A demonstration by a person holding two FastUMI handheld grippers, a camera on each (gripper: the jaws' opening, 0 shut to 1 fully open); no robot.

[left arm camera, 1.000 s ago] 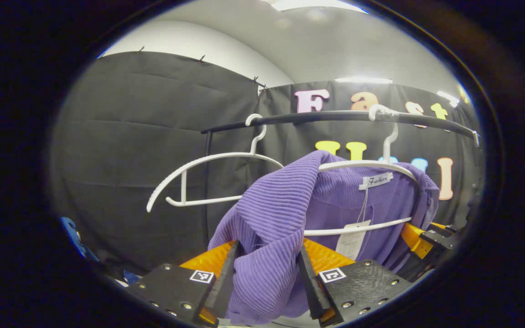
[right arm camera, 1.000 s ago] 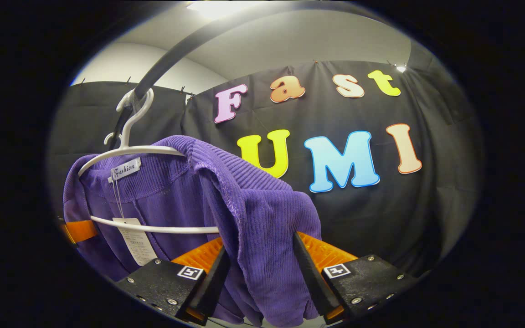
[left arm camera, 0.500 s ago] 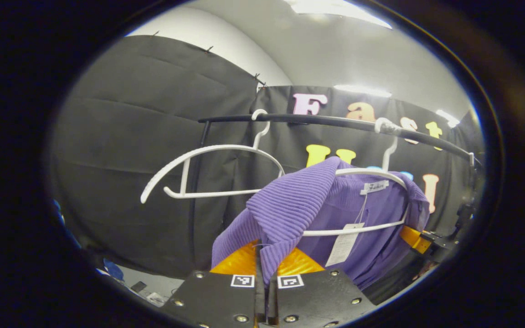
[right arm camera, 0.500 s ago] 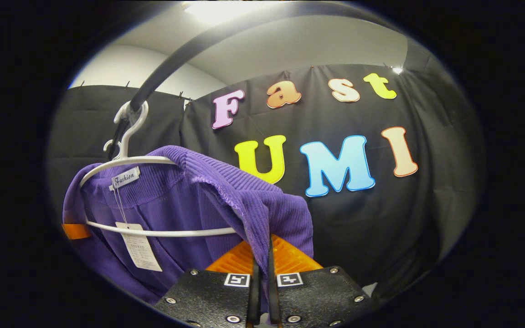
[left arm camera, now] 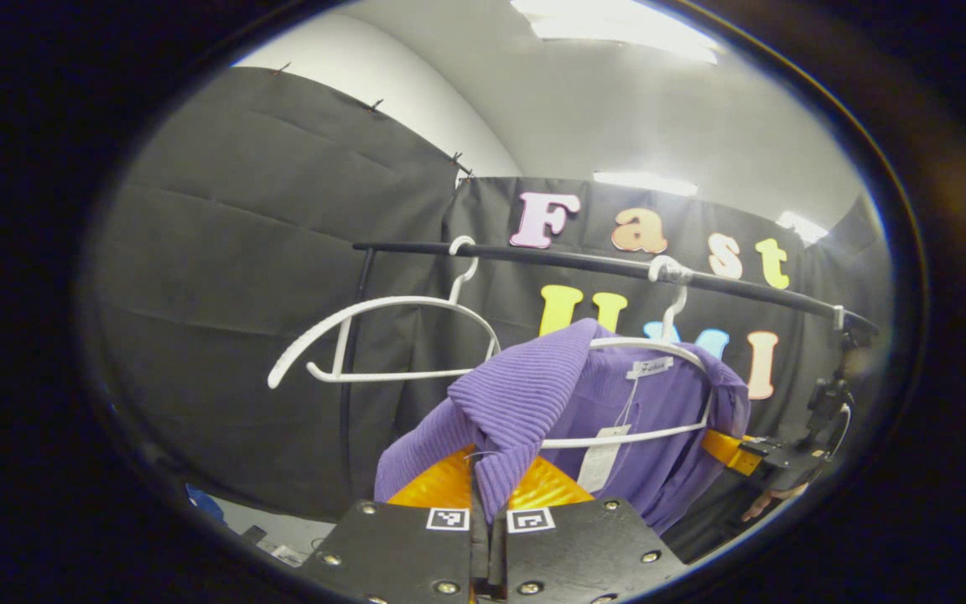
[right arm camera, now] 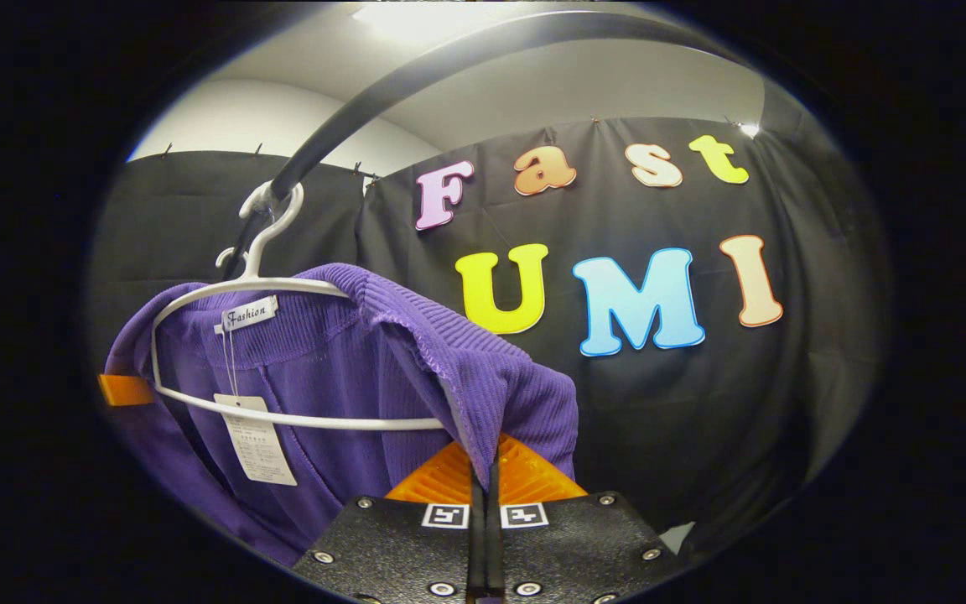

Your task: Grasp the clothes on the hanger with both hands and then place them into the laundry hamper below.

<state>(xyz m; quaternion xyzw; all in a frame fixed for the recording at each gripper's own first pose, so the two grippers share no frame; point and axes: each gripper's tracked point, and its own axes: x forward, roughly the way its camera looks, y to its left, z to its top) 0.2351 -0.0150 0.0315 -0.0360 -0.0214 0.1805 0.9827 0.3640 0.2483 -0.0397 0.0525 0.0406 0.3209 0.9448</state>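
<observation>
We have the purple sweater pinched at both shoulders while it hangs on its white hanger from the black rail. In the left gripper view, the left gripper is clamped tight on a fold of ribbed knit at one shoulder, its two fingers pressed together with the cloth between them. In the right gripper view, the right gripper grips the opposite shoulder the same way, fingers closed on the fabric. The right gripper also shows at the far edge of the left gripper view, beyond the sweater, with part of a hand beneath it.

The sweater lies directly ahead of and above each gripper, stretched between them along the line of the hanger's arms, which runs roughly parallel to the rail. Each shoulder drapes over a hanger tip and down into a gripper. We judge that the coming move turns on this: the cloth must rise up and off the hanger arms before it can drop, and both grippers sit about equally near their ends. An empty hanger hangs just beside it on the rail. The hamper is below, out of sight here.
</observation>
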